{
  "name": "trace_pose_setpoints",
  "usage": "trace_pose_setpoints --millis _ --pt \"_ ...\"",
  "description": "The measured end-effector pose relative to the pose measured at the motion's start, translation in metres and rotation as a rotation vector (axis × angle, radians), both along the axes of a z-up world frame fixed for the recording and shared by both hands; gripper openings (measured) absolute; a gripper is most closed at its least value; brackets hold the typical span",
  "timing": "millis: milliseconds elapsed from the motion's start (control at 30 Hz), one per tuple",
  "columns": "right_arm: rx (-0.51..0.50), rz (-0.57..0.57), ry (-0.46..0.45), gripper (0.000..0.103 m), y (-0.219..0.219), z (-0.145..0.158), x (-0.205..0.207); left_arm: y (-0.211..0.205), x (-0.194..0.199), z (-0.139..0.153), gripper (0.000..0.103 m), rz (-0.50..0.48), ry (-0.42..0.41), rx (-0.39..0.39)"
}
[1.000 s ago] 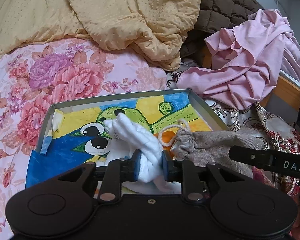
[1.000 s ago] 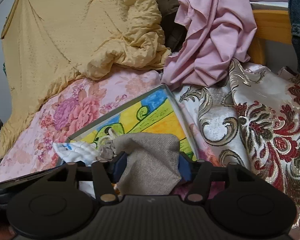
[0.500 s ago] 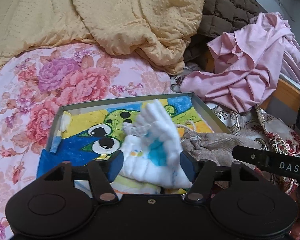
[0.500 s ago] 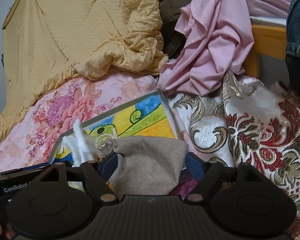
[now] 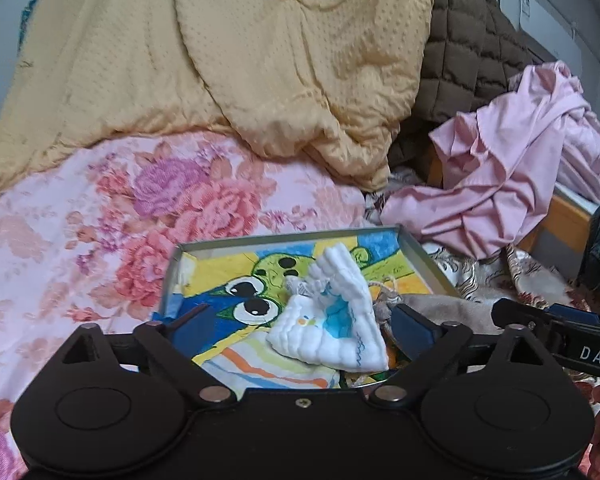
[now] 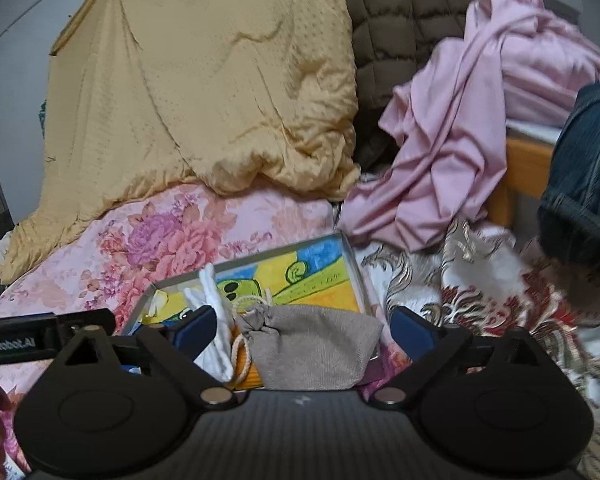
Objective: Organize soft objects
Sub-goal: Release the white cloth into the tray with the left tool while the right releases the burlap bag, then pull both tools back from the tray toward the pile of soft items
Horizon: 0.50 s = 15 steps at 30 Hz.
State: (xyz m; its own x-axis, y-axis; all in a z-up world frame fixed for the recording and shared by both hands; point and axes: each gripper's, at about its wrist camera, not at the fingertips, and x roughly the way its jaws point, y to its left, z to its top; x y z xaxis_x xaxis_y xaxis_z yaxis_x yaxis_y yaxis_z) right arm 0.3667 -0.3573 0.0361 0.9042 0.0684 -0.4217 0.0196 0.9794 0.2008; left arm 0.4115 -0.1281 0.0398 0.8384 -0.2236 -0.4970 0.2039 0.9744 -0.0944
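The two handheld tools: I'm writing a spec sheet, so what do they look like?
Both are matte black, each with two round discs, silver screws and blue pads. The left tool has a smooth body; the right tool is ribbed. White lettering runs along their sides: "DAS" and "GenRobot.AI".

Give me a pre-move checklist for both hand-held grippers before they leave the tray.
1. Left hand-held gripper clear of the white cloth: ok, jaws opening, pads off it.
2. Right hand-held gripper clear of the grey drawstring pouch: ok, jaws opening, pads off it.
3. White cloth inside the tray: ok.
4. Pouch fully inside the tray: not ok, it hangs over the right rim.
5. Pouch cord free of the fingers: cannot tell.
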Motion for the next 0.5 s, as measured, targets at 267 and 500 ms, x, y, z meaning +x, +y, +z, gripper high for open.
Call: trace_pose_setpoints --millis 267,500 --pt "-0.021 -0.009 -0.057 0.103 0.008 0.023 -0.042 0.013 -0.048 0.027 0.102 0.030 -0.048 -0.018" --pt "-0.044 -0.001 -0.090 0.103 0.018 0.031 -0.085 0.025 -0.093 0.041 0.102 0.057 -0.074 -0.044"
